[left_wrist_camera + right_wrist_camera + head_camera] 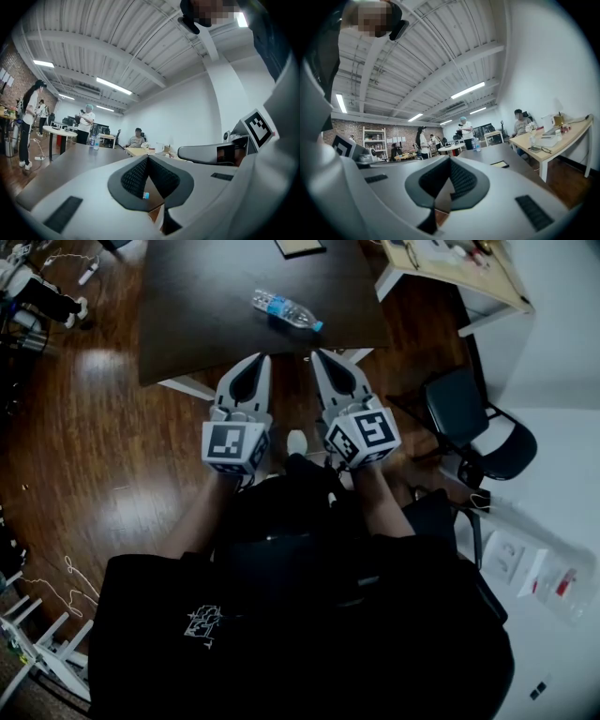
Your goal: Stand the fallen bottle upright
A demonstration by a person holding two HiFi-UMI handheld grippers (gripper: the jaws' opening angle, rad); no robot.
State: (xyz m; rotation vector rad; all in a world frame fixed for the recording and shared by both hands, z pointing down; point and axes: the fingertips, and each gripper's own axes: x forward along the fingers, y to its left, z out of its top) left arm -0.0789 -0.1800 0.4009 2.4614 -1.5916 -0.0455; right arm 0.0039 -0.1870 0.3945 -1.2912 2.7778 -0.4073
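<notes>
A clear plastic bottle with a blue cap and blue label lies on its side on the dark table, near the front edge. My left gripper and right gripper are side by side just short of that edge, both pointing level at the table. Each has its jaws shut with nothing between them. In the left gripper view the left gripper shows closed tips, and a small blue bit shows through the gap lower down. The right gripper also has its tips together.
A black chair stands right of me, and a light wooden desk at the far right. A flat dark item lies on the table's far side. Two upright bottles stand at the far end. People stand beyond.
</notes>
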